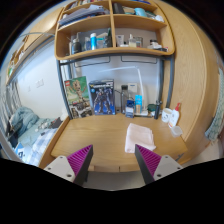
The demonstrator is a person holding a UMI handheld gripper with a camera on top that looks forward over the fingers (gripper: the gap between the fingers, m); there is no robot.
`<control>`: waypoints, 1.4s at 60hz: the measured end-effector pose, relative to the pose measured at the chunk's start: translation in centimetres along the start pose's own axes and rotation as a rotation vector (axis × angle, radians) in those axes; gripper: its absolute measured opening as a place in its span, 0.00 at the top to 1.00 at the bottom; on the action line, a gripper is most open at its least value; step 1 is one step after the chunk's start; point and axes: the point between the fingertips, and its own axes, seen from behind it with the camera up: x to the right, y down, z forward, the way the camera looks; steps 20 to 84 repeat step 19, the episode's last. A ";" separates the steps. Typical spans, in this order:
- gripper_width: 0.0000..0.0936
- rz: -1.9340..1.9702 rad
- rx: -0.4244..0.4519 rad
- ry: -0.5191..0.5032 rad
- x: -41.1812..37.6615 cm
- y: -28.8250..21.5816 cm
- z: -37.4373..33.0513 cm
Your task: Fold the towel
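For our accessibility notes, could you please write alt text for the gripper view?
A white towel lies on a wooden desk, beyond the open gripper and ahead of its right finger. Shelves with small items hang above the desk.

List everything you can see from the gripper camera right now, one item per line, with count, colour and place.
towel: one, white, lying folded on the desk, beyond the right finger
desk: one, light wood, just ahead of the fingers
boxes: two, colourful printed fronts, upright against the wall at the back of the desk
bottles and small items: several, mixed colours, at the desk's back edge; too small to count
shelf unit: one, light wood, above the desk, holding small items
bedding: a heap, grey-green, beside the desk
tool: one, open, holding nothing, over the desk's near edge
pads: two, magenta, on the fingers' inner faces
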 end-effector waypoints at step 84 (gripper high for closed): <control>0.09 -0.019 0.011 0.002 -1.3 2.1 -1.9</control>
